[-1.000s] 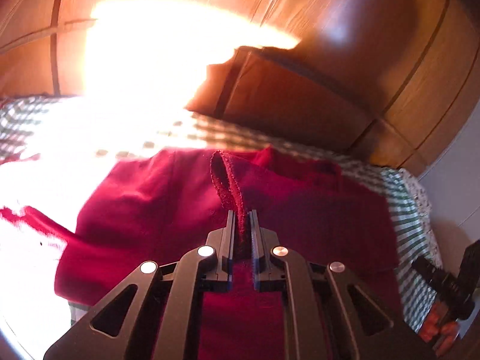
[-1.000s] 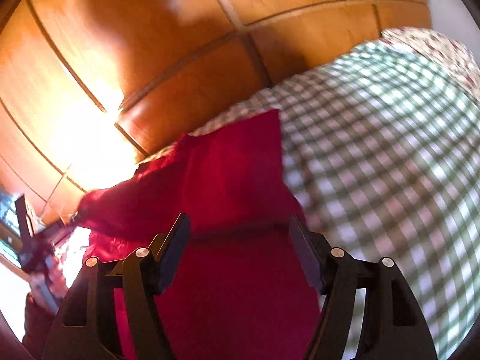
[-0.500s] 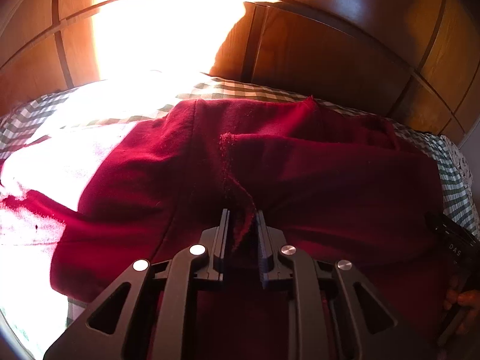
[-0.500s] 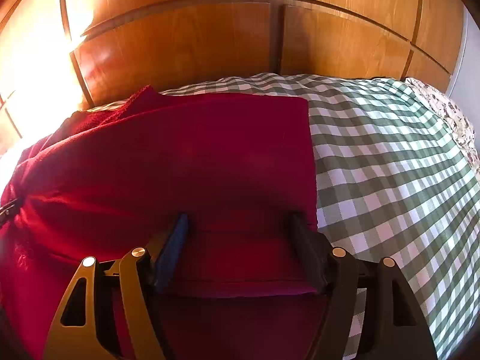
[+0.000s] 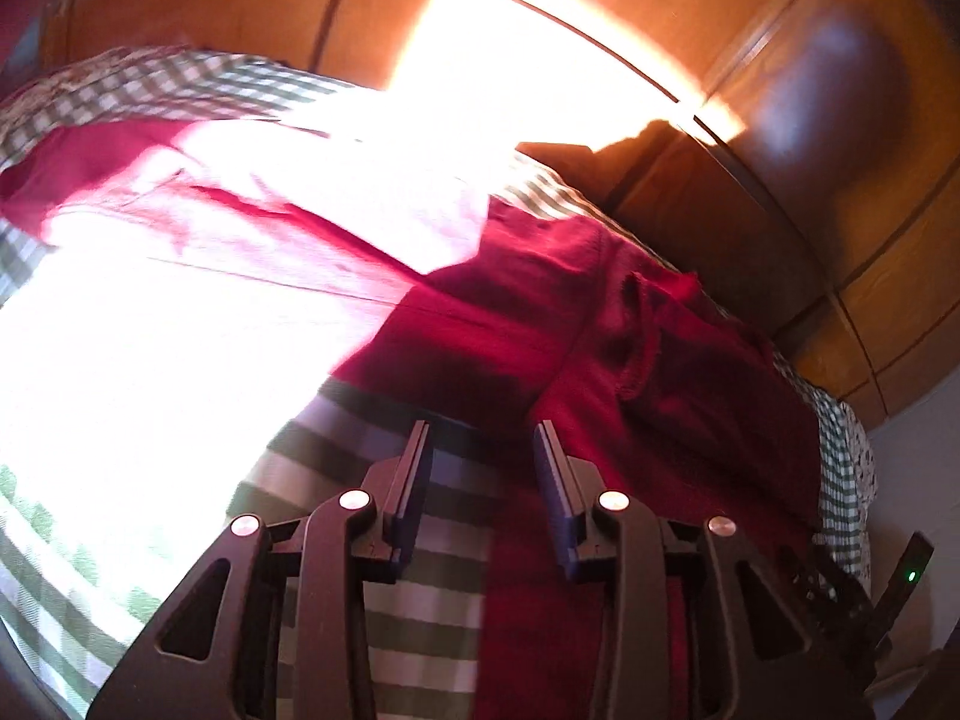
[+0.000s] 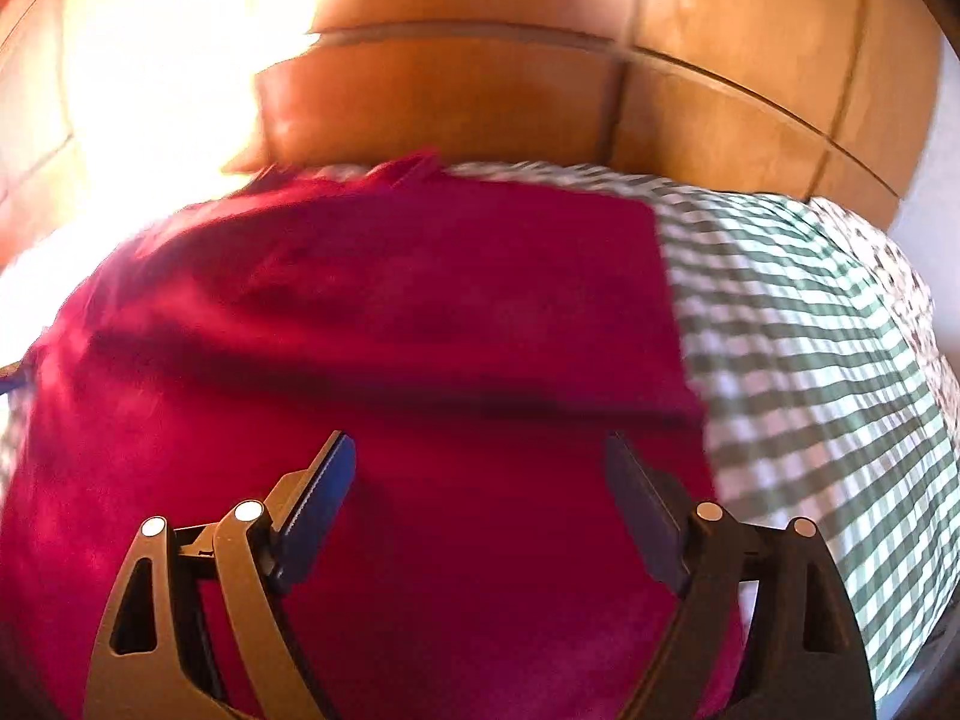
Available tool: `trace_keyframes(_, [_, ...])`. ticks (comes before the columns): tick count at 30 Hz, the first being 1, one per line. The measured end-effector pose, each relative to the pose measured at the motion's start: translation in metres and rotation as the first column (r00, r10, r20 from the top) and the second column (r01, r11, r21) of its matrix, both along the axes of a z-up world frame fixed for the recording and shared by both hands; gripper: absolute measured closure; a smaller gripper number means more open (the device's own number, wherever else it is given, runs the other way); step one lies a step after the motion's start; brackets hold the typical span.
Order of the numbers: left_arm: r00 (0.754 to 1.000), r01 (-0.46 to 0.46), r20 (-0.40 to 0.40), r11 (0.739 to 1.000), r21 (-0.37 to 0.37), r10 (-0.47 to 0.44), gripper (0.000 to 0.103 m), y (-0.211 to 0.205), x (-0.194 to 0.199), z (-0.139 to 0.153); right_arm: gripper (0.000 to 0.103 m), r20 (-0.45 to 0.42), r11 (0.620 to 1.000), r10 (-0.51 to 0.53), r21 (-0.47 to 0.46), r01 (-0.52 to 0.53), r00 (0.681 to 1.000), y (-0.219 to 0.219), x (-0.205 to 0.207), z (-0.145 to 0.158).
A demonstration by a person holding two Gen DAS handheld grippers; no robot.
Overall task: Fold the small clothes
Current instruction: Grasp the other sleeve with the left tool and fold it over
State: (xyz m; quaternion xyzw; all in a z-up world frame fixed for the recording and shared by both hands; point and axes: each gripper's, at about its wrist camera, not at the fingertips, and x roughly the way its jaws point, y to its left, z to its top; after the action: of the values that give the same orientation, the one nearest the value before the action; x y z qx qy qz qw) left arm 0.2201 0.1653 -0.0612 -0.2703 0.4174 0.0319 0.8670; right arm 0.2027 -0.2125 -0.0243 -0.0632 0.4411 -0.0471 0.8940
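Note:
A dark red garment (image 5: 600, 360) lies folded on the green-and-white checked bedcover (image 5: 390, 630); a loose hemmed flap (image 5: 642, 342) stands up near its middle, and its left part is washed out by sunlight. My left gripper (image 5: 483, 444) hovers at the garment's near edge. Its jaws are opening and nothing is between them. In the right wrist view the same garment (image 6: 390, 330) fills the middle. My right gripper (image 6: 480, 456) is above it, jaws opening wide, with only flat cloth under them.
A wooden panelled headboard (image 6: 480, 96) runs along the far side of the bed. Strong sunlight blanks out the left of the bedcover (image 5: 150, 360). Bare checked cover (image 6: 810, 330) lies to the right of the garment. The other gripper's black body (image 5: 840, 600) shows at the lower right.
The left gripper let go of the red flap it pinched and pulled back to the garment's near edge. The right gripper's jaws spread wider and it drew back over the cloth.

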Motion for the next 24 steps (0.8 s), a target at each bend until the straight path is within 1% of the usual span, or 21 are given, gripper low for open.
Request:
trace_keyframes(1, [0.999, -0.037, 0.0, 0.999, -0.006, 0.037, 0.066, 0.018, -0.009, 0.0, 0.018, 0.0, 1.0, 0.005, -0.013, -0.005, 1.0, 0.004, -0.004, -0.004])
trace_keyframes(3, [0.993, -0.114, -0.008, 0.993, -0.016, 0.114, 0.066, 0.051, -0.019, -0.001, 0.01, 0.003, 1.0, -0.027, -0.003, 0.027, 1.0, 0.002, -0.009, -0.008])
trace_keyframes(4, [0.988, -0.155, -0.011, 0.987, -0.038, 0.155, 0.066, 0.073, -0.024, -0.003, 0.003, -0.012, 0.998, -0.051, 0.026, 0.052, 0.999, -0.002, -0.009, -0.011])
trace_keyframes(5, [0.982, -0.191, -0.015, 0.98, -0.061, 0.191, 0.066, 0.09, -0.03, -0.005, 0.003, -0.034, 0.992, -0.074, 0.097, 0.077, 0.997, -0.011, -0.008, -0.014])
trace_keyframes(7, [0.961, -0.278, -0.016, 0.956, -0.097, 0.278, 0.065, 0.127, -0.04, -0.008, 0.003, -0.046, 0.983, -0.082, 0.158, 0.088, 0.996, -0.02, -0.008, -0.016])
trace_keyframes(9, [0.938, -0.347, -0.018, 0.931, -0.116, 0.347, 0.065, 0.156, -0.044, -0.008, 0.003, -0.041, 0.985, -0.082, 0.151, 0.088, 0.996, -0.019, -0.009, -0.017])
trace_keyframes(13, [0.878, -0.478, -0.061, 0.866, -0.146, 0.475, 0.065, 0.215, -0.051, -0.014, 0.003, -0.035, 0.989, -0.083, 0.123, 0.086, 0.996, -0.013, -0.01, -0.017])
trace_keyframes(15, [0.85, -0.527, -0.081, 0.834, -0.165, 0.521, 0.065, 0.239, -0.054, -0.018, 0.003, -0.029, 0.989, -0.083, 0.118, 0.086, 0.996, -0.011, -0.012, -0.016])
trace_keyframes(17, [0.828, -0.56, -0.095, 0.81, -0.175, 0.552, 0.065, 0.257, -0.049, -0.021, 0.003, -0.023, 0.99, -0.083, 0.116, 0.085, 0.996, -0.01, -0.013, -0.017])
trace_keyframes(18, [0.818, -0.575, -0.099, 0.798, -0.181, 0.567, 0.065, 0.265, -0.052, -0.024, 0.003, -0.022, 0.99, -0.082, 0.114, 0.084, 0.996, -0.009, -0.014, -0.016])
trace_keyframes(19, [0.811, -0.585, -0.101, 0.79, -0.184, 0.577, 0.065, 0.267, -0.045, -0.025, 0.003, -0.021, 0.99, -0.082, 0.114, 0.084, 0.996, -0.01, -0.014, -0.016])
trace_keyframes(21, [0.807, -0.59, -0.104, 0.788, -0.173, 0.581, 0.065, 0.279, -0.039, -0.027, 0.003, -0.018, 0.99, -0.082, 0.114, 0.083, 0.996, -0.011, -0.014, -0.017])
trace_keyframes(22, [0.809, -0.588, -0.106, 0.791, -0.168, 0.579, 0.071, 0.282, -0.031, -0.028, 0.003, -0.018, 0.99, -0.082, 0.114, 0.084, 0.996, -0.011, -0.014, -0.017])
trace_keyframes(23, [0.808, -0.589, -0.111, 0.795, -0.145, 0.578, 0.079, 0.284, -0.031, -0.027, 0.003, -0.018, 0.99, -0.083, 0.113, 0.085, 0.996, -0.011, -0.013, -0.017])
trace_keyframes(24, [0.814, -0.58, -0.116, 0.806, -0.117, 0.569, 0.095, 0.284, -0.025, -0.027, 0.003, -0.018, 0.99, -0.082, 0.113, 0.083, 0.996, -0.012, -0.014, -0.017])
